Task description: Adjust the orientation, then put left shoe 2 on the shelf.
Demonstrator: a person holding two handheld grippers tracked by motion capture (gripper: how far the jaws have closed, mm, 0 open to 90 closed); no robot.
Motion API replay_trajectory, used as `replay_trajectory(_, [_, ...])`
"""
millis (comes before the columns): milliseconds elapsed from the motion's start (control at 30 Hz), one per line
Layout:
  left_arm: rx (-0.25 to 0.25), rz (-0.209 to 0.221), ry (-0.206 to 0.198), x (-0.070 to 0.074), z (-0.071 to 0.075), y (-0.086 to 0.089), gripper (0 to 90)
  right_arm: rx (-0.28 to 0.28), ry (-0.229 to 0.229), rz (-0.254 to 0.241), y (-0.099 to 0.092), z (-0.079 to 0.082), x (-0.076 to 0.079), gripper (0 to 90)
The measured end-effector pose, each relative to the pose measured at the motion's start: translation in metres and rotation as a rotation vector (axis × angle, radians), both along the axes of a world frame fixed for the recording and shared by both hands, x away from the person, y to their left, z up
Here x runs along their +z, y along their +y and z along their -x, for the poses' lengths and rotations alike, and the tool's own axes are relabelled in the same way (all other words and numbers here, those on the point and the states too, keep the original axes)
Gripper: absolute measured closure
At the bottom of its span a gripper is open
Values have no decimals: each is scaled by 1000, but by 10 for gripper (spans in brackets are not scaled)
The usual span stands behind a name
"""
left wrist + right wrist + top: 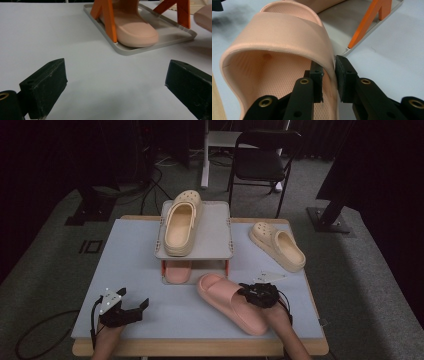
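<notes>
Under the rack [195, 251], 1 pink slide [177, 271] sits half-hidden; right claw [252, 292] grips another slide [231, 303], left claw [134, 309] released.

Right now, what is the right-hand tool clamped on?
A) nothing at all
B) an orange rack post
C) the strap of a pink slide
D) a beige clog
C: in the right gripper view the right gripper's fingers pinch the side of the pink slide's strap, one inside and one outside.
</notes>
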State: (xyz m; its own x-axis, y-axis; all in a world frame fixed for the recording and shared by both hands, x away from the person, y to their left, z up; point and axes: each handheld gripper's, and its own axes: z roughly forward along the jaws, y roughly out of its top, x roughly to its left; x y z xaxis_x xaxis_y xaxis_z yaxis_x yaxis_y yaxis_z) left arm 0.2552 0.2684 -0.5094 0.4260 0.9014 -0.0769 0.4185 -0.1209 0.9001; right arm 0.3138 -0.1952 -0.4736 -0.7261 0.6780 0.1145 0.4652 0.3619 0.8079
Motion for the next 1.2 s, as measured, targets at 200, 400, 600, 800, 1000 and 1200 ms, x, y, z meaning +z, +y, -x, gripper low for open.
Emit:
replay_trajectory(200, [-21,0,-6,1,-5,-6,35,-80,10,-12,9,-1,0,761])
replay_trajectory(400, [-39,-1,-7,1,-10,-11,35,-149,17,-8,20,-2,-2,757])
replay_trajectory(600, [-50,-1,-11,1,-13,-13,35,-225,20,-15,29,-4,-2,754])
replay_trajectory(800, [-53,2,-10,1,-14,-15,35,-288,52,-40,36,-8,-4,695])
replay_trajectory(1000, [-53,-4,-9,1,-13,-13,35,-284,86,-34,46,-11,-12,585])
replay_trajectory(1200, [-53,-3,-6,0,-13,-13,35,-246,111,-87,39,-5,-10,442])
